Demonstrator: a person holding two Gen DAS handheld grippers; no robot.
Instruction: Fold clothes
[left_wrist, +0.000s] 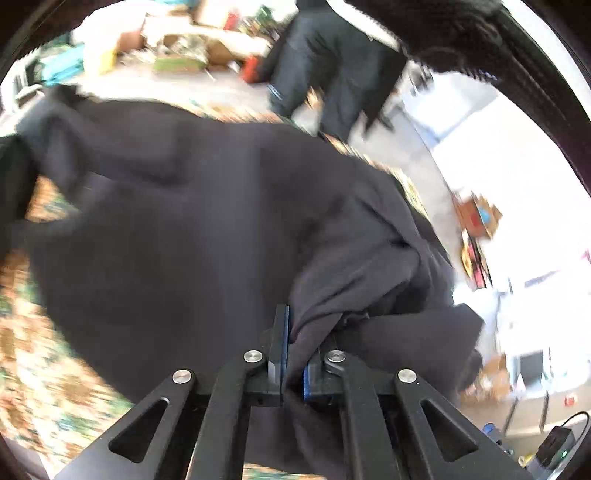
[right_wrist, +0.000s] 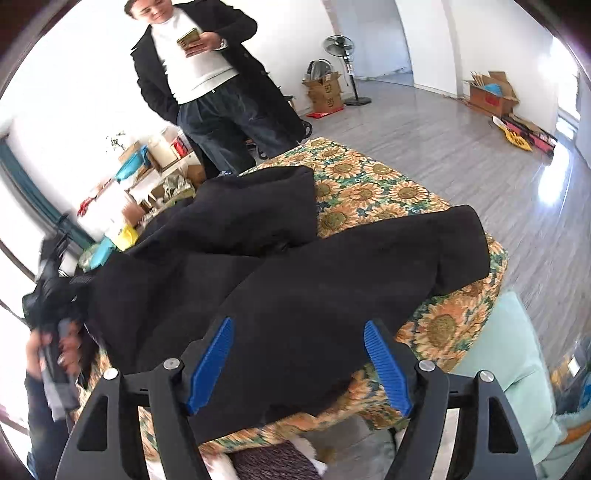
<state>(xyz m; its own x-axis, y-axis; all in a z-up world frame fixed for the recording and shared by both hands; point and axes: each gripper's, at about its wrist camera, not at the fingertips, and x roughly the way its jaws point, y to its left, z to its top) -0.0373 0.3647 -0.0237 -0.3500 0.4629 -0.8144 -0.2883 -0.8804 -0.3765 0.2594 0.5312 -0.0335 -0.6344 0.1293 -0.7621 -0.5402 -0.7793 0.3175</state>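
Left tongs (left_wrist: 293, 354) were clamped hard on a bunched fold of the black garment (left_wrist: 192, 229), blue pads squeezed onto the cloth with fabric spilling out to the right. Right tongs (right_wrist: 299, 363) stood wide apart, blue pads clear of the cloth, hovering over the garment's near edge with nothing pinched. And the garment itself (right_wrist: 295, 288) lay sprawled across the sunflower cloth (right_wrist: 373, 184) on the table, one part flopped toward the far side, another reaching to the right-hand edge. At the left of the right wrist view, a hand (right_wrist: 55, 350) gripped a gripper handle, blurred. Beyond the table stood a bystander (right_wrist: 207, 74) in a dark coat, holding something small. Boxes (right_wrist: 491, 92) and a fan (right_wrist: 343, 59) sat on the grey floor behind.
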